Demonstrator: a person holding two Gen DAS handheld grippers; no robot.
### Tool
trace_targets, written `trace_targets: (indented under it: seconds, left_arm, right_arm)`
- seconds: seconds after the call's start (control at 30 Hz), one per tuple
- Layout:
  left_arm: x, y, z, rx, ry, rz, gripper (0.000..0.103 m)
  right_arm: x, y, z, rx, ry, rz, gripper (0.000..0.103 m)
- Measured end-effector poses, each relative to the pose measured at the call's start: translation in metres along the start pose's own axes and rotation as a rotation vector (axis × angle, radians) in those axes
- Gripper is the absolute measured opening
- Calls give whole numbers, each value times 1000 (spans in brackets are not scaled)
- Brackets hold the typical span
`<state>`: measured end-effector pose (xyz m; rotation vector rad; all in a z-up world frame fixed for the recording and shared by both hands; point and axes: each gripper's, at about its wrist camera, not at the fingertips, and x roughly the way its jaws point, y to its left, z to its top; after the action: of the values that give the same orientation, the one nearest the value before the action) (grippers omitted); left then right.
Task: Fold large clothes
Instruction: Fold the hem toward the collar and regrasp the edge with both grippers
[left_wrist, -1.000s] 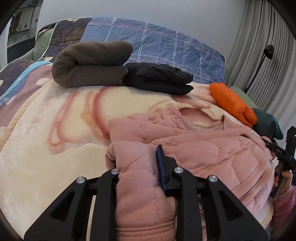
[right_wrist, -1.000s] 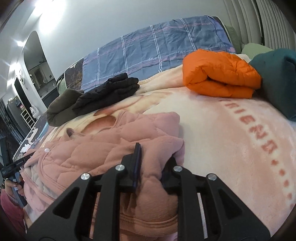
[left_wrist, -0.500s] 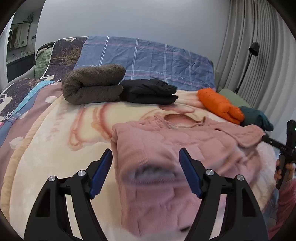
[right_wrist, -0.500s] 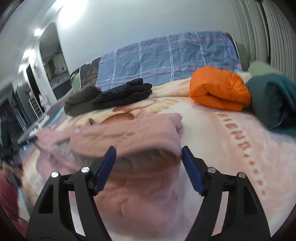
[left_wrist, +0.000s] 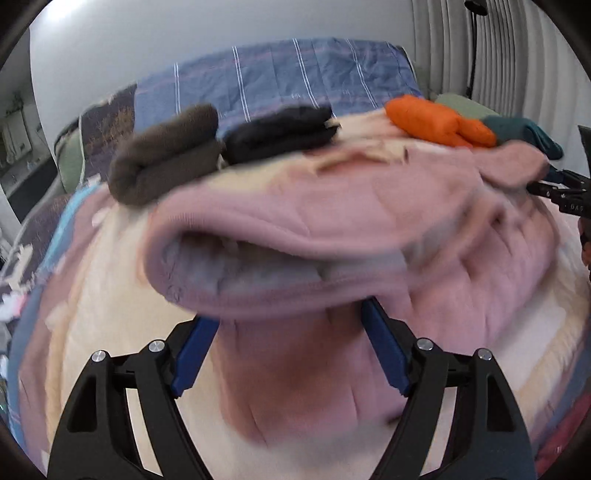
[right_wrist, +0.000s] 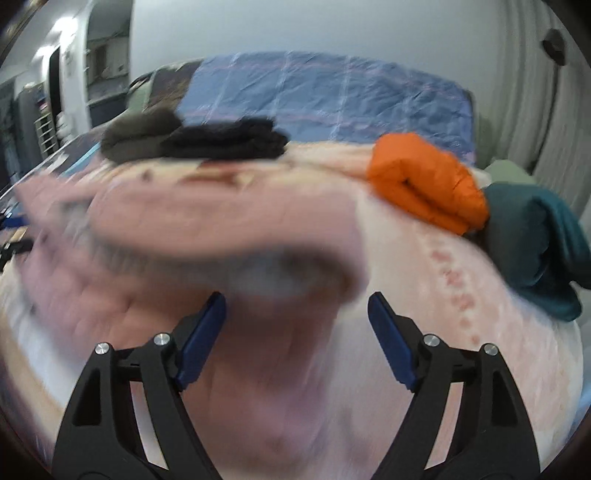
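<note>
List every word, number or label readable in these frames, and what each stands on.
Red lettering on the cream blanket: blurred, unreadable.
Small white marks on the right gripper, near "0 A 5": too small to be sure.
Small print on the blue plaid quilt: unreadable.
Nothing else.

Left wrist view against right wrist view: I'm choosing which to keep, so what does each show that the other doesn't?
Only the left wrist view shows the right gripper, at its right edge by the jacket's sleeve. Only the right wrist view shows the doorway and shelves. Both show the quilted pink jacket, blurred, lying between open blue-padded jaws that have just been opening, plus the folded brown fleece, black garment, orange puffer and teal garment.
</note>
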<state>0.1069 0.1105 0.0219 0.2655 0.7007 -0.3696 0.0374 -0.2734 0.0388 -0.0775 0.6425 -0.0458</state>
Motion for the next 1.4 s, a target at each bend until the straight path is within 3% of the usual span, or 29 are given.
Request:
trace_targets:
  seconds: [0.1, 0.23, 0.4, 0.57, 0.73, 0.83, 0.87, 0.9, 0.93, 0.97, 1.1, 1.17, 1.23, 1.4]
  left_arm:
    - [2, 20, 33, -28, -78, 47, 79]
    - [15, 63, 72, -189, -138, 75, 80]
    - [26, 102, 82, -309, -146, 120, 80]
    - [41, 111, 68, -333, -96, 26, 84]
    - [75, 106, 64, -373, -2, -148, 84]
    - [95, 90, 73, -334, 34, -213, 82]
    - [101, 83, 76, -294, 44, -182, 73]
    - [107, 77, 78, -262, 61, -154, 39]
    - [110, 74, 80, -247, 78, -143, 15]
    - [105, 72, 81, -253, 64, -132, 13]
    - [46, 80, 83, -260, -136, -70, 10]
    - [29, 89, 84, -267, -179, -48, 10]
    - [35, 95, 83, -255, -157, 6, 11]
    - [120, 86, 59, -207, 64, 55, 23]
  right_arm:
    - [11, -12, 32, 69, -56, 2, 81]
    - [52, -42, 74, 236, -37, 27, 81]
    - [78, -91, 94, 516, 2, 186, 81]
    - [61, -107, 87, 525, -60, 202, 89]
    - [97, -92, 67, 469, 126, 335, 89]
    - [114, -71, 66, 429, 160, 358, 88]
    - [118, -64, 69, 413, 159, 366, 74]
    - [119, -58, 70, 392, 165, 372, 56]
    - [121, -52, 72, 356, 180, 361, 16]
    - [117, -44, 77, 312, 177, 308, 10]
    - [68, -54, 91, 339, -17, 301, 9]
    - [60, -61, 96, 360, -53, 306, 9]
    - [69, -59, 97, 345, -36, 255, 9]
    - [163, -37, 61, 282, 246, 94, 15]
